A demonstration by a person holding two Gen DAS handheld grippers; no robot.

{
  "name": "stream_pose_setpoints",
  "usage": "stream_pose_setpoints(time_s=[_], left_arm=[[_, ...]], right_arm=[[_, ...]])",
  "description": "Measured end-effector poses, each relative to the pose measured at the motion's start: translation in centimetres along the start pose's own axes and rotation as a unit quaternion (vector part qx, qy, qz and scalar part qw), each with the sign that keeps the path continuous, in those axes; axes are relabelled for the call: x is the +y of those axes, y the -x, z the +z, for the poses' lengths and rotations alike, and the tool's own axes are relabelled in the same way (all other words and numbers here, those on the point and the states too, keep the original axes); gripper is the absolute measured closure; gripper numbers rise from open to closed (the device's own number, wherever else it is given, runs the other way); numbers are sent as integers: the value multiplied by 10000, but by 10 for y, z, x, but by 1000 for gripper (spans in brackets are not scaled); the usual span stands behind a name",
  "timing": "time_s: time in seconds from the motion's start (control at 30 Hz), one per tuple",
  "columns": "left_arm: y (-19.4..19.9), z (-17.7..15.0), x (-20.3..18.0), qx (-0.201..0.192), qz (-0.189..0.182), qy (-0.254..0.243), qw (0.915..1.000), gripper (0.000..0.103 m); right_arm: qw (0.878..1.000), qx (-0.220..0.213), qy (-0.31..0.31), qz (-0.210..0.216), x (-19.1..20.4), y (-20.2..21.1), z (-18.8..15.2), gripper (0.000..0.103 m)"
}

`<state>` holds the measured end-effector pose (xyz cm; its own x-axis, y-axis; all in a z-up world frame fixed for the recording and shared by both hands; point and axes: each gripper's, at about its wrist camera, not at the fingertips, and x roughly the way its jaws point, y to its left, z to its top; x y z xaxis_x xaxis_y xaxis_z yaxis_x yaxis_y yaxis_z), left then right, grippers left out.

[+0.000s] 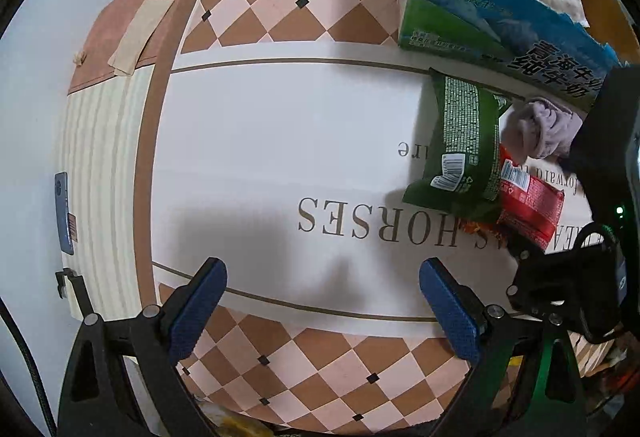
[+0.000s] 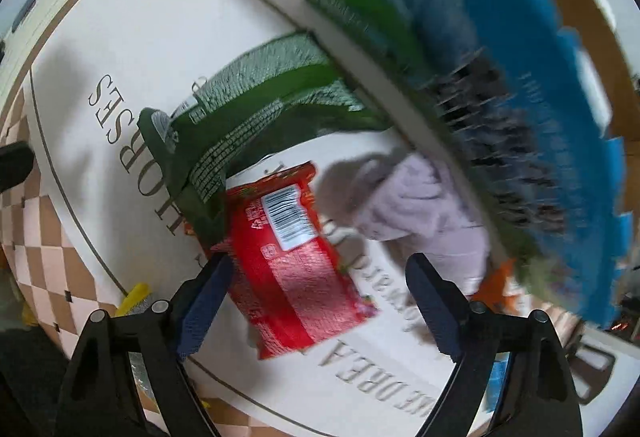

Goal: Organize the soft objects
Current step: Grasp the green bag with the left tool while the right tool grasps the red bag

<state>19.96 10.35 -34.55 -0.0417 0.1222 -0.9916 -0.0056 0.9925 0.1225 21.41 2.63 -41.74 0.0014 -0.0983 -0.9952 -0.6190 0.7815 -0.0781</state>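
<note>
Right gripper closing in on the soft packets; left gripper waiting

Left wrist view: the left gripper hangs wide open and empty over the bare surface, with the green packet, grey cloth and carton off at 2 to 3 o'clock. Right wrist view: the right gripper is wide open, holding nothing, the red packet just ahead between its fingers; likely the reach step, next calling for a lower, centred pinch.
</note>
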Motion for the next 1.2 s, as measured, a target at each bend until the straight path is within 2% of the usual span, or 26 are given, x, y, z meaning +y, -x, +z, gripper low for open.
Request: stream_pose_setpoints(time_s=[0.1, 0.2, 0.33, 0.4, 0.6, 0.63, 0.73, 0.8, 0.9, 0.97, 1.0, 1.1, 1.2], left_arm=[[-3, 11, -6, 17, -69, -105, 9999, 4], [-1, 26, -23, -39, -51, -341, 9994, 4], [-5, 47, -46, 42, -150, -587, 9982, 4], [-8, 56, -62, 78, -129, -785, 9968, 4], [-31, 78, -95, 326, 6, -1139, 9930, 4], [-37, 82, -98, 393, 17, -1159, 9925, 4], [-54, 90, -104, 626, 70, -1189, 9909, 4], [-63, 91, -106, 709, 58, -1203, 9902, 4], [-65, 86, -106, 682, -5, -1184, 9906, 6], [-69, 79, -102, 730, -3, -1172, 9904, 27], [-71, 74, -100, 754, 38, -1168, 9903, 40], [-76, 60, -93, 806, -18, -1082, 9909, 55], [-77, 45, -85, 775, -50, -927, 9927, 59]], right_arm=[[9989, 204, -297, 314, -1, -7, -8, 28], [9975, 220, -603, 293, -4, -8, -24, 36], [9852, 324, -1564, 619, -30, -12, -54, 41], [9685, 496, -2283, 855, -52, -16, -74, 42], [9044, 751, -4011, 1244, -103, -24, -140, 42], [8972, 770, -4154, 1284, -108, -25, -149, 42], [8876, 718, -4317, 1439, -116, -21, -162, 39], [8843, 682, -4396, 1415, -123, -19, -170, 26], [8899, 694, -4305, 1338, -129, -17, -170, 26], [8943, 755, -4214, 1302, -132, -20, -164, 26], [8962, 794, -4172, 1280, -131, -22, -164, 26], [9029, 939, -4010, 1232, -123, -26, -167, 28], [9113, 1017, -3857, 1017, -98, -30, -169, 39]])
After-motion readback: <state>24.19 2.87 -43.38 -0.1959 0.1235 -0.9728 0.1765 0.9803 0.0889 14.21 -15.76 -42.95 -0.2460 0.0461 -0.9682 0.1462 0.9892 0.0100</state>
